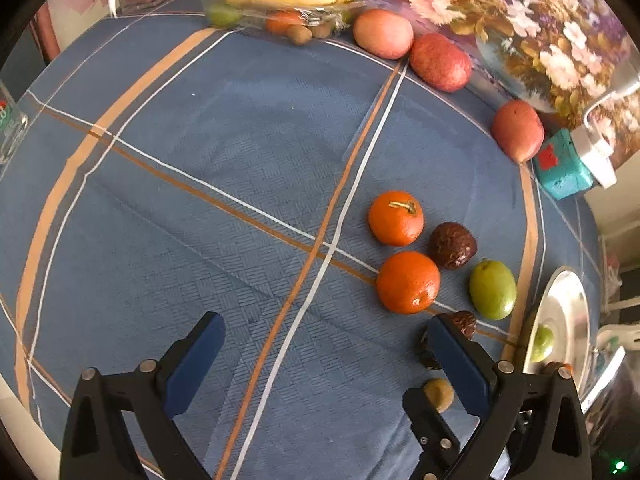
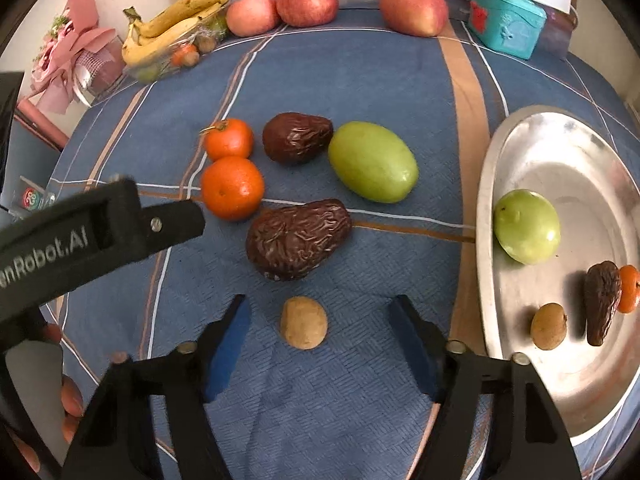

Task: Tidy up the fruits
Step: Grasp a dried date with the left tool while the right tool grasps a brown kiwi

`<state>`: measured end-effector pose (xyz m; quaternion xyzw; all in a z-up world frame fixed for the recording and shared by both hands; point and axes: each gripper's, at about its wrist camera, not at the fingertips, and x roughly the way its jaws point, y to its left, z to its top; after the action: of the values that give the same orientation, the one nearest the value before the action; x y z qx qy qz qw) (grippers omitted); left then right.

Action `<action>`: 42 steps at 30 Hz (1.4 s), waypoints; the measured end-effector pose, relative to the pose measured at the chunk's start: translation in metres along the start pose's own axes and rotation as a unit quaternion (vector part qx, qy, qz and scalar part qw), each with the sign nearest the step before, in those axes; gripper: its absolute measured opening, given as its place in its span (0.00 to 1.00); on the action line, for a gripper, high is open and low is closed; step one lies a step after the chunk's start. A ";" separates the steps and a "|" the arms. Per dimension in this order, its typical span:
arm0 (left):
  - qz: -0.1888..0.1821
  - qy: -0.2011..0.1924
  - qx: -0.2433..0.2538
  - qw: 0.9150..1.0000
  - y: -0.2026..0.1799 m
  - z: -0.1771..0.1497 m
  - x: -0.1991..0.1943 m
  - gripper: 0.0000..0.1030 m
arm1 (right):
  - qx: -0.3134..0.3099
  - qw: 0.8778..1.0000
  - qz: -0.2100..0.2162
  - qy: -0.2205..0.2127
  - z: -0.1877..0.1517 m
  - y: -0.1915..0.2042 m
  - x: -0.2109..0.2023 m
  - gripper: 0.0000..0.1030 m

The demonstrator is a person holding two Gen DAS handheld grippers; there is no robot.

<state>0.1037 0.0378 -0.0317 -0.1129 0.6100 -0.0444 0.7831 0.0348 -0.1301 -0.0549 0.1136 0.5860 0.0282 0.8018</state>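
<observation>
Two oranges (image 2: 232,188), two dark wrinkled dates (image 2: 298,238), a green fruit (image 2: 373,162) and a small tan fruit (image 2: 303,322) lie on the blue cloth. My right gripper (image 2: 320,316) is open, its fingers either side of the tan fruit, not touching. A silver plate (image 2: 588,380) at right holds a green fruit (image 2: 526,226), a tan fruit, a date and a small orange. My left gripper (image 1: 326,340) is open and empty above the cloth, left of the oranges (image 1: 407,282); it also shows at the left edge of the right wrist view (image 2: 120,220).
Bananas on a clear tray (image 2: 172,28) and three red apples (image 2: 414,6) sit along the far edge. A teal box (image 2: 506,26) stands at the back right. A pink bouquet (image 2: 72,68) is at far left. The plate's rim (image 1: 560,320) shows beside my left gripper.
</observation>
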 end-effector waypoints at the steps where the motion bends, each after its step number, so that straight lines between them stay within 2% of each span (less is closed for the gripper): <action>1: -0.002 -0.001 -0.003 1.000 0.001 0.000 -0.002 1.00 | -0.003 1.000 0.002 0.001 -0.001 0.001 0.000 0.64; 3: -0.007 -0.001 -0.008 1.000 0.003 0.000 -0.003 1.00 | -0.008 1.000 0.007 0.002 0.000 0.004 0.000 0.55; 8: -0.017 0.000 -0.011 1.000 0.002 -0.004 -0.005 0.99 | -0.017 1.000 0.020 0.005 -0.001 0.010 0.000 0.40; 15: -0.029 0.003 -0.014 0.999 -0.003 -0.006 -0.003 0.99 | -0.027 1.000 0.014 0.004 -0.001 0.015 -0.001 0.27; 19: -0.038 0.004 -0.013 0.999 -0.007 -0.004 0.000 0.99 | -0.020 1.000 0.015 0.002 -0.001 0.011 -0.004 0.22; 24: -0.049 0.007 -0.010 0.999 -0.013 -0.003 0.002 0.98 | -0.012 1.000 0.014 -0.015 0.001 -0.006 -0.019 0.22; 28: -0.076 0.019 -0.010 0.997 -0.019 -0.006 0.005 0.98 | 0.009 0.999 0.011 -0.030 0.000 -0.020 -0.032 0.22; 35: -0.126 0.043 0.004 0.991 -0.038 -0.012 0.013 0.78 | 0.055 0.997 -0.004 -0.062 0.003 -0.052 -0.056 0.22; 38: -0.146 0.052 0.003 0.988 -0.048 -0.015 0.018 0.75 | 0.070 0.995 -0.003 -0.067 0.005 -0.061 -0.060 0.22; 40: -0.150 0.058 0.002 0.987 -0.051 -0.015 0.023 0.68 | 0.074 0.995 -0.003 -0.070 0.004 -0.064 -0.062 0.22; 42: -0.145 0.060 0.000 0.988 -0.053 -0.014 0.026 0.56 | 0.079 0.994 -0.002 -0.072 0.006 -0.065 -0.062 0.22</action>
<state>0.1002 -0.0209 -0.0471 -0.1973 0.6330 -0.1640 0.7304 0.0156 -0.2053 -0.0088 0.1769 0.5278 -0.0280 0.8303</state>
